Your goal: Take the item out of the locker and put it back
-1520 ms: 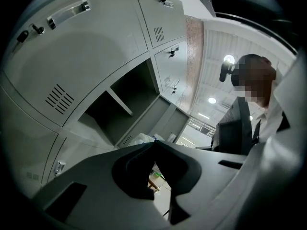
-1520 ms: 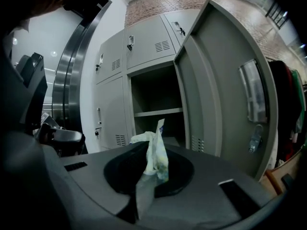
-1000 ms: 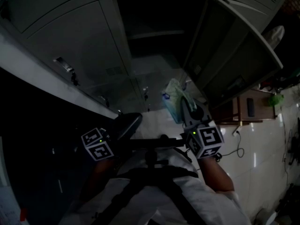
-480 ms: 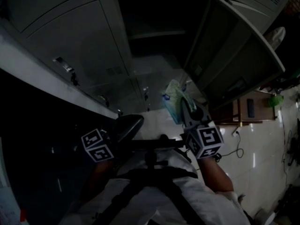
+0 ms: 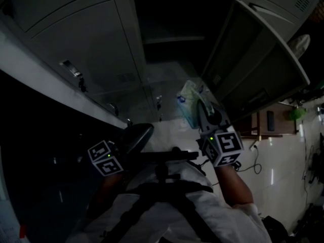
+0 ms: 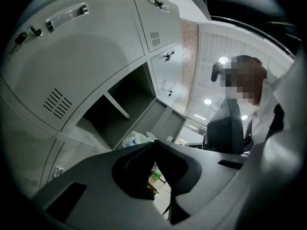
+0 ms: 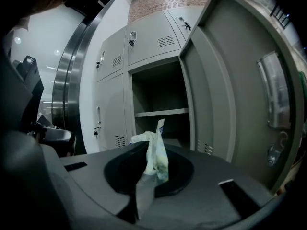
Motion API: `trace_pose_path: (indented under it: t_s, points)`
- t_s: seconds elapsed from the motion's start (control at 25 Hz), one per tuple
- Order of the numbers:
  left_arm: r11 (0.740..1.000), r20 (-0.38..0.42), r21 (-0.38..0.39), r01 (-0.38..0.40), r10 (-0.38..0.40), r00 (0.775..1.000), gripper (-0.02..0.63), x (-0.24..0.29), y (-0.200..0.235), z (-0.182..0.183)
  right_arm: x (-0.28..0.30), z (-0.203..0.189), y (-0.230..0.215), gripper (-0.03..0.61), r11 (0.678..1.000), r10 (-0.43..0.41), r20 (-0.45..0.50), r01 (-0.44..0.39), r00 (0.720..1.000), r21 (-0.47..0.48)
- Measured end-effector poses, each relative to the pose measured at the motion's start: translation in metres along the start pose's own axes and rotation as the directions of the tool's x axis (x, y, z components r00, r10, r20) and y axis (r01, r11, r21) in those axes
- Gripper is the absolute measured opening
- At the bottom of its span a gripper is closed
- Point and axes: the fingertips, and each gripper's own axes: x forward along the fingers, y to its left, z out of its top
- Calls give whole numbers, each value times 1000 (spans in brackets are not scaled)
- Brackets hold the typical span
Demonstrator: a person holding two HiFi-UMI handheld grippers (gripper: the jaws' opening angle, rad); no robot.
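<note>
The item is a crumpled white and pale green plastic packet [image 5: 190,103]. My right gripper [image 5: 206,116] is shut on it and holds it up in front of the open locker [image 5: 174,24], below the opening. In the right gripper view the packet [image 7: 157,152] sticks up from between the closed jaws of the right gripper [image 7: 147,169]. Behind it are the locker's dark compartment [image 7: 160,92] and its shelf [image 7: 160,112]. My left gripper [image 5: 135,137] hangs low at the left, away from the packet. In its own view the left gripper [image 6: 154,143] has its tips together and holds nothing.
The locker door [image 5: 255,59] stands swung out to the right, beside the right gripper. Closed grey lockers [image 5: 76,44] with handles fill the left. A low wooden stand [image 5: 268,118], a green object [image 5: 296,113] and a cable [image 5: 253,161] are on the glossy floor at the right.
The right gripper, still holding the packet, has risen slightly toward the locker opening. The left gripper has stayed where it was.
</note>
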Motion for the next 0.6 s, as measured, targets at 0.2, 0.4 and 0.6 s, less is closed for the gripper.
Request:
trace_pose_path:
  t_s: [0.2, 0.4, 0.6]
  points:
    - [1000, 28, 4, -29, 29, 999, -8, -9, 5, 6, 12, 10, -2, 15, 1000, 5, 6, -5, 1000, -23]
    - [998, 48, 4, -56, 56, 997, -8, -16, 10, 10, 27, 24, -6, 15, 998, 5, 28, -3, 1000, -67]
    - [997, 56, 0, -73, 73, 996, -8, -21, 14, 12, 42, 46, -8, 15, 993, 8, 56, -2, 998, -121]
